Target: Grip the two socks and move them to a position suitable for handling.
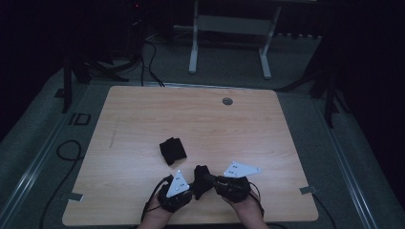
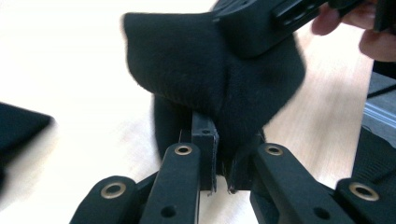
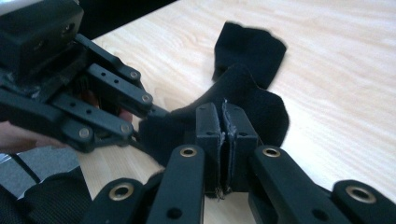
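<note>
My high view sits above my side of the surface [image 1: 200, 119], looking forward and down from well back, floor beyond it. My left gripper view rides low and very close, looking along its jaws at a black cloth [image 2: 210, 79]. My right gripper view is just as close, facing that cloth [image 3: 243, 107] from the opposite side. All three views share it.
</note>
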### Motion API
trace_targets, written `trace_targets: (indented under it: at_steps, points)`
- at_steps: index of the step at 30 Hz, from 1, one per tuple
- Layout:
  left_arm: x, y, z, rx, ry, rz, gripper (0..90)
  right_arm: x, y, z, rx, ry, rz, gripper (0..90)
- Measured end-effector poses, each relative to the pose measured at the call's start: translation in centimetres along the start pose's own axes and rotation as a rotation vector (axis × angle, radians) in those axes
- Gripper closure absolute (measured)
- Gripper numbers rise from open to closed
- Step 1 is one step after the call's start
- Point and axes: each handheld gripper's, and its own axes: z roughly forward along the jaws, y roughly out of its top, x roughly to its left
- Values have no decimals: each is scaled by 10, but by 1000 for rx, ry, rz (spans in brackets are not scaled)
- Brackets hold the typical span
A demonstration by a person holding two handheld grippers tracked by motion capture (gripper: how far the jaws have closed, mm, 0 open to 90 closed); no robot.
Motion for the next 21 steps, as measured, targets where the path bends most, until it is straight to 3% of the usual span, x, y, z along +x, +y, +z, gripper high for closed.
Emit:
trace_targets:
  at_steps: [3,5,7,10,12,14,18,21]
  points:
    - [1,8,-4,-12,13,13,845,-2,5,-8,-26,10,9,814]
    - [3,11,-5,-7,17,18,849,-1,8,-10,-29,-7,-8,722]
    - [8,10,-8,-11,21,-2,850,-3,8,-11,-11,-40,-17,630]
    - [12,11,-10,-11,41,-14,851,-12,-2,-7,22,-62,34,535]
    - [14,13,-11,-16,60,-18,851,-17,-10,-3,55,-40,68,511]
    - [15,15,-13,-28,52,-32,851,-17,-18,4,95,-14,83,477]
    - [13,23,-18,-56,46,-30,851,-11,-30,20,155,35,74,437]
    - [10,29,-22,-88,25,-40,851,-10,-29,29,155,43,68,429]
